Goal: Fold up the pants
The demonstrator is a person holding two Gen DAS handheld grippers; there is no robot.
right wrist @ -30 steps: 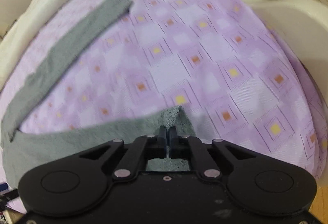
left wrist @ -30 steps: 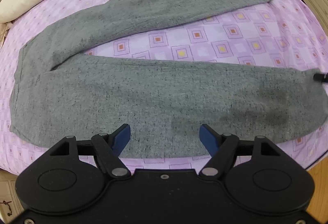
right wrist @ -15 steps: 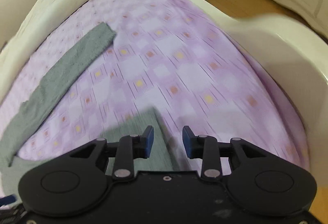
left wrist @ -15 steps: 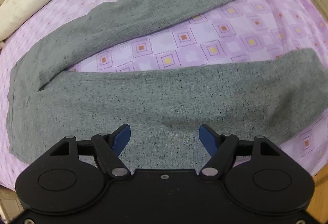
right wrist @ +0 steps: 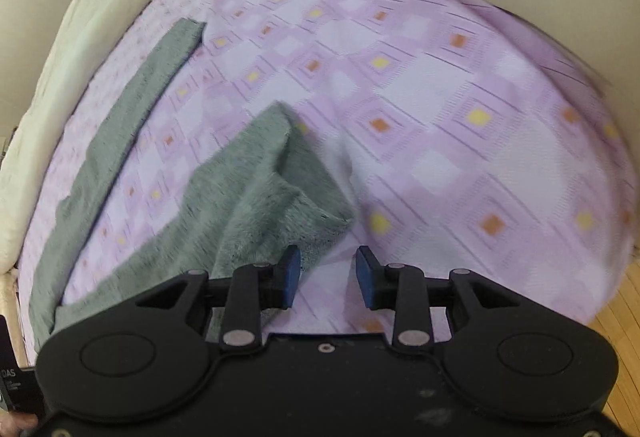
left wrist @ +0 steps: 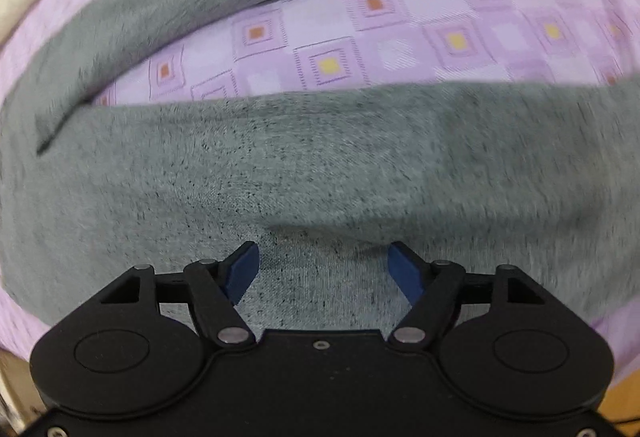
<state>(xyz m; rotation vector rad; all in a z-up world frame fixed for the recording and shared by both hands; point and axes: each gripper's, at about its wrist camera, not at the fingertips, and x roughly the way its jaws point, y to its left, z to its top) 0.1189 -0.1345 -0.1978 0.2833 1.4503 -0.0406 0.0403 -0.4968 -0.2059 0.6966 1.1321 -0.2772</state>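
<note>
The pants (left wrist: 320, 173) look soft, light and limp, probably best pinched at a hem; both jaws stand wide, holding nothing

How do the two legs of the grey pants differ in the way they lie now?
In the right wrist view, the near leg has a rumpled, partly folded-over cuff; the far leg lies flat and straight. The near leg ends beside the open right gripper; the far leg lies nearer the cream edge. Both are speckled grey.
</note>
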